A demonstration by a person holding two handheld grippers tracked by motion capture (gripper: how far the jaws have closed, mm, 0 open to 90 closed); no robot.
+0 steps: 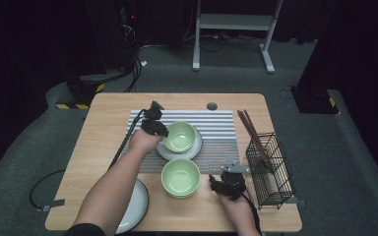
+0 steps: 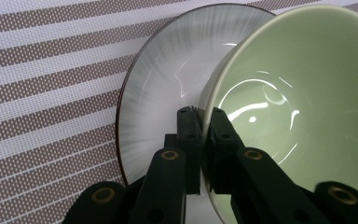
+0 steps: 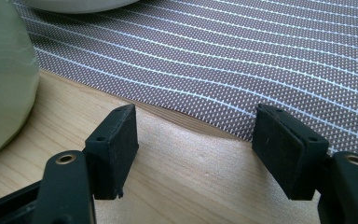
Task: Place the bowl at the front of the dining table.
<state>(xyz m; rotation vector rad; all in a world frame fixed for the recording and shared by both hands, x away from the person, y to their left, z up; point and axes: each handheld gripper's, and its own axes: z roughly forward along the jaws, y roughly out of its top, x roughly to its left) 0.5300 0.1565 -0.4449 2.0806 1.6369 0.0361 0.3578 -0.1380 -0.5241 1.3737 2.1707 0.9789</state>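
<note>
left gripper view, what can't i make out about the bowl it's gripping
- Bowl far rim: cut off by the left gripper view's right edge.
- Bowl's foot on the plate: hidden by the bowl's own wall.
- Plate's near edge: behind the left gripper.
- High view: gripped rim hidden by the left gripper.

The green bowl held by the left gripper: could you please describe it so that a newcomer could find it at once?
On the wooden table lies a striped placemat. On the mat rests a grey plate, and the pale green bowl sits on it. Unlike the other green bowl, nearer the person, its rim is pinched by the left gripper.
</note>
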